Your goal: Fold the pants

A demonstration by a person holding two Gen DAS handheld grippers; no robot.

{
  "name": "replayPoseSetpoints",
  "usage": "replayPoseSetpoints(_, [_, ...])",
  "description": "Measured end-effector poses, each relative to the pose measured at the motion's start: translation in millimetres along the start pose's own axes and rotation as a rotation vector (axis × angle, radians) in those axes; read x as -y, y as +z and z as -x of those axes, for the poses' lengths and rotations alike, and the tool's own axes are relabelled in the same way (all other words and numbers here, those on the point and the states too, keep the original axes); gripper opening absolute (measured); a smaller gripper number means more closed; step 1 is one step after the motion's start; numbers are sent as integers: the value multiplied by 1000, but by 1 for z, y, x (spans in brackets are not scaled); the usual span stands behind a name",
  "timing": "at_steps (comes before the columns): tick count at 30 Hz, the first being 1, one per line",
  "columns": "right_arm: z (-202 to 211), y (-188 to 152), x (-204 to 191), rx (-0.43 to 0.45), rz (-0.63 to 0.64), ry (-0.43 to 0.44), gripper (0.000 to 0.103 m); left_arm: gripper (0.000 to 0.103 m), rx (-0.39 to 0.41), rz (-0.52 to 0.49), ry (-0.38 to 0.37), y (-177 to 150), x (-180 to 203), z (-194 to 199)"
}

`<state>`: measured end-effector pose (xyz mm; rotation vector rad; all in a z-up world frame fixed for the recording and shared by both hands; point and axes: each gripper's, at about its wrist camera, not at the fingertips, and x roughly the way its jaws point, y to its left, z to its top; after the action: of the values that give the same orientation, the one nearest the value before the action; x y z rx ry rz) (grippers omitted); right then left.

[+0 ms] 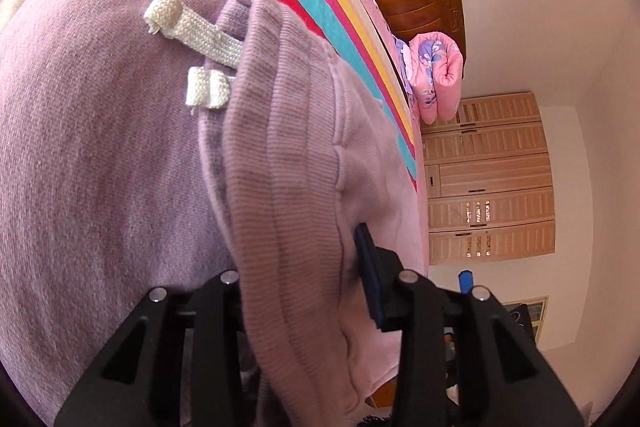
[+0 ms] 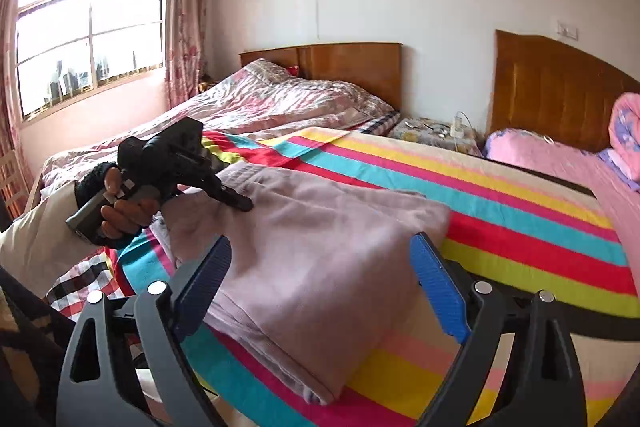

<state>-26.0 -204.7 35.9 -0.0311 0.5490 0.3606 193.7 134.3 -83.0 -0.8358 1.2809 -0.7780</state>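
While the pants [image 2: 320, 251] lie folded over on the striped sheet [image 2: 520, 227] of the bed, each gripper is doing its own thing. The pants are a lilac knit, sitting toward the near left part of the bed, with the folded edge facing the right gripper [image 2: 320, 279].

Right gripper first: its blue fingers [image 2: 438, 287] stand wide apart, one on each side of the fold, and nothing is pinched between them. They hang just above the cloth as far as I can see.

The left gripper [image 1: 300, 267] is at the waistband [image 1: 280, 147]. From its own camera the ribbed band runs right between the fingers, and one dark pad [image 1: 370, 275] sits against the cloth on the right side. The other finger is hidden behind the band, so I honestly cannot tell if it is really clamping or just closing in around it. The white drawstring [image 1: 200, 43] ends lie on the fabric a bit further up.

From the right camera you can see a hand [image 2: 120, 207] in a dark cuff holding that left gripper by its handle, tips down on the far left end of the pants.

A second bed [image 2: 260, 99] with a rumpled quilt is behind, under the window [image 2: 92, 27].
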Motion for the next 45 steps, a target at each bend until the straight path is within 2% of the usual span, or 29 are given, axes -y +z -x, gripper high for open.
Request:
replayPoseSetpoints(2, [2, -26, -1, -79, -12, 1, 88, 39, -6, 4, 0, -2, -1, 3])
replayPoseSetpoints(4, [-6, -48, -18, -129, 34, 5, 87, 40, -10, 11, 11, -3, -3, 5])
replayPoseSetpoints(6, [-16, -61, -32, -123, 85, -46, 87, 33, 3, 23, 39, -4, 5, 4])
replayPoseSetpoints(7, [-24, -66, -33, -121, 68, -61, 87, 32, 14, 2, 59, -5, 14, 7])
replayPoseSetpoints(12, [-53, -66, -22, -103, -20, -121, 87, 24, 61, -136, 129, -3, 81, 23])
replayPoseSetpoints(17, [-73, -72, -18, -109, -86, -197, 87, 22, 56, -187, 196, 2, 114, 19])
replayPoseSetpoints(21, [-80, -73, -18, -116, -79, -255, 87, 21, 51, -331, 232, -1, 178, 18])
replayPoseSetpoints(24, [-81, -73, -22, -112, -35, -300, 87, 20, 74, -457, 224, -9, 231, 41])
replayPoseSetpoints(26, [-79, -72, -24, -101, -19, -300, 88, 20, 124, -494, 208, -11, 240, 73])
replayPoseSetpoints(27, [-77, -72, -27, -86, -9, -301, 88, 20, 157, -490, 216, -10, 231, 91])
replayPoseSetpoints(29, [-79, -70, -30, -82, 16, -316, 89, 20, 196, -410, 237, 1, 183, 114])
replayPoseSetpoints(31, [-83, -74, -27, -108, -3, -300, 89, 19, 210, -204, 284, 20, 94, 128])
replayPoseSetpoints(33, [-81, -78, -26, -105, -23, -288, 89, 12, 202, -42, 349, 24, 13, 124])
replayPoseSetpoints(34, [-81, -78, -26, -107, -16, -288, 89, 13, 206, 2, 334, 22, -15, 123])
replayPoseSetpoints(35, [-80, -77, -26, -109, -10, -290, 89, 13, 235, 21, 236, 17, -30, 129])
replayPoseSetpoints(36, [-81, -77, -26, -113, -7, -290, 89, 12, 257, 20, 182, 15, -33, 135])
replayPoseSetpoints(38, [-81, -76, -27, -117, -11, -295, 90, 12, 280, -22, 183, 12, -23, 138])
replayPoseSetpoints(43, [-80, -75, -27, -134, -38, -264, 91, 14, 268, -76, 278, 12, -7, 135])
replayPoseSetpoints(45, [-75, -73, -20, -166, -50, -194, 91, 27, 297, -75, 361, 8, -6, 140])
